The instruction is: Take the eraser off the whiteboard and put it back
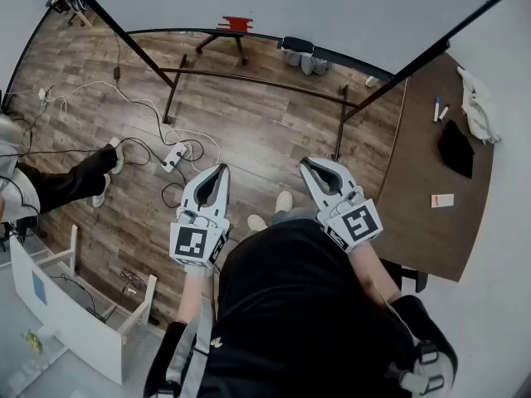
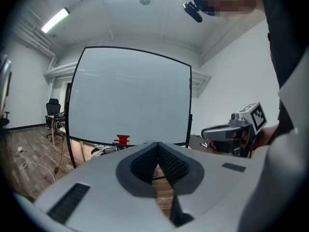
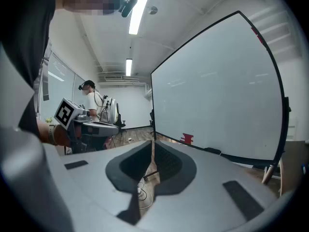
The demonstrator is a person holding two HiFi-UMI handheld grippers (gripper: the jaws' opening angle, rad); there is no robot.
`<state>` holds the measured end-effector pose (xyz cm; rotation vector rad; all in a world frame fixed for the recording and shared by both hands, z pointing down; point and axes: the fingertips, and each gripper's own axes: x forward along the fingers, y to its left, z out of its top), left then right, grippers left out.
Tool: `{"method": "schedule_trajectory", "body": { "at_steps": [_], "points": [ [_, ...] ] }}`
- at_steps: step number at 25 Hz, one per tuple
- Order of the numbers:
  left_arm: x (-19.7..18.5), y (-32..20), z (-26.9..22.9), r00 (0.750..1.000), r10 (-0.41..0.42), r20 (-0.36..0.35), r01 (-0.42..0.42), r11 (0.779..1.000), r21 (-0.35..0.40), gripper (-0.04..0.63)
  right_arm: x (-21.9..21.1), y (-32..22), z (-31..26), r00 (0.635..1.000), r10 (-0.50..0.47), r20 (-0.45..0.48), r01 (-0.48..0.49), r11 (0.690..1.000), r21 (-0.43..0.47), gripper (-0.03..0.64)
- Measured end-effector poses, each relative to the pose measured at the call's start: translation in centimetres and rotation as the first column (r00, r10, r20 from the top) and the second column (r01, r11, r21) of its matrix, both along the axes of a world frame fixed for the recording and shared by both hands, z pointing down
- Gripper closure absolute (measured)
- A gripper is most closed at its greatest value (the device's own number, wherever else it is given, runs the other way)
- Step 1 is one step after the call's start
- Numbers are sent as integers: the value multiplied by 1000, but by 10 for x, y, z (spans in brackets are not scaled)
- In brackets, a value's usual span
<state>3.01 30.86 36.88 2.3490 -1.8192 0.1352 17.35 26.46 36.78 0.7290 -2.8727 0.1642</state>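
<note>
While both grippers hover side by side short of the whiteboard, the eraser sits on the board's face, just above its lower edge and near that edge's middle. It is small and bright red, a squat block with stepped sides, one band wider than the rest; finer detail is too small to tell. From the head view it shows as a red tab at the board's foot. A dark block lies further right along the same lower edge. The left gripper has its ribbed fingers pressed tip to tip, with nothing between them. The right gripper is likewise closed, its pads meeting along a thin seam, and it holds nothing. Both are well apart from the eraser.
</note>
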Motion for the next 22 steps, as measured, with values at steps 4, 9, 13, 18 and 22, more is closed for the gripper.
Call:
{"method": "schedule_trajectory", "body": {
  "at_steps": [4, 9, 13, 18, 22],
  "points": [
    [8, -10, 0, 1000, -11, -4, 11, 1000, 0, 588, 9, -8, 2, 1000, 0, 1, 0, 1000, -6, 588],
    [25, -31, -8, 1000, 3, 19, -3, 1000, 17, 588, 24, -23, 3, 1000, 10, 15, -10, 1000, -8, 588],
    [43, -49, -7, 994, 4, 107, -4, 1000, 4, 588, 43, -42, 4, 998, 30, 46, -29, 999, -30, 586],
    [69, -72, -3, 988, 19, 154, -16, 1000, -24, 588, 63, -63, 4, 997, 49, 64, -47, 998, -45, 586],
    [89, -89, 1, 985, 52, 166, -48, 999, -27, 588, 72, -76, 8, 997, 51, 65, -49, 998, -40, 586]
  ]
}}
